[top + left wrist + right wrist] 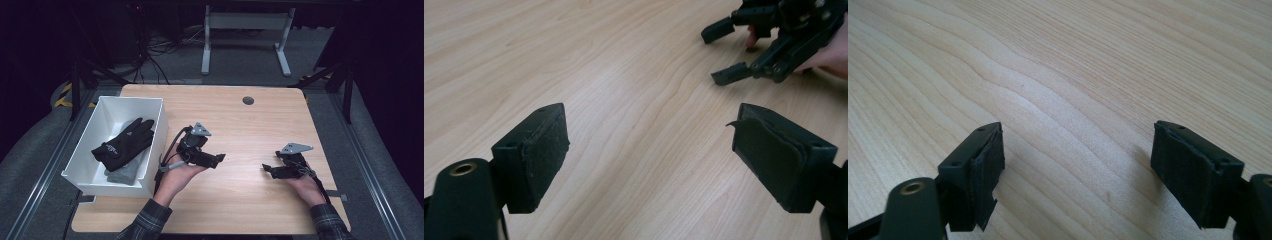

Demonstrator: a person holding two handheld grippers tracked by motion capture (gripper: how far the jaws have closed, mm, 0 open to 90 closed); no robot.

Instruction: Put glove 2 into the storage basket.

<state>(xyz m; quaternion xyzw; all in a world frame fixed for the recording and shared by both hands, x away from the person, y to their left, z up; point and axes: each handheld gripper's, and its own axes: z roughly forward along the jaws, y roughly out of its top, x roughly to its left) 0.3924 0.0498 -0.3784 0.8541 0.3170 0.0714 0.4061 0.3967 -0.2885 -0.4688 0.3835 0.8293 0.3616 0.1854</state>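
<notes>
High view: left gripper point(218, 159) and right gripper point(266, 169) idle mid-frame, jaws apart, empty | glove point(124, 142) binned point(159, 131) left | I judge no step underway; next needs a target.

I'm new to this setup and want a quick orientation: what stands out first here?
A white bin at the table's left edge holds a black glove lying on grey cloth. On the bare wood, the left gripper and right gripper face each other, jaws open, holding nothing.
</notes>
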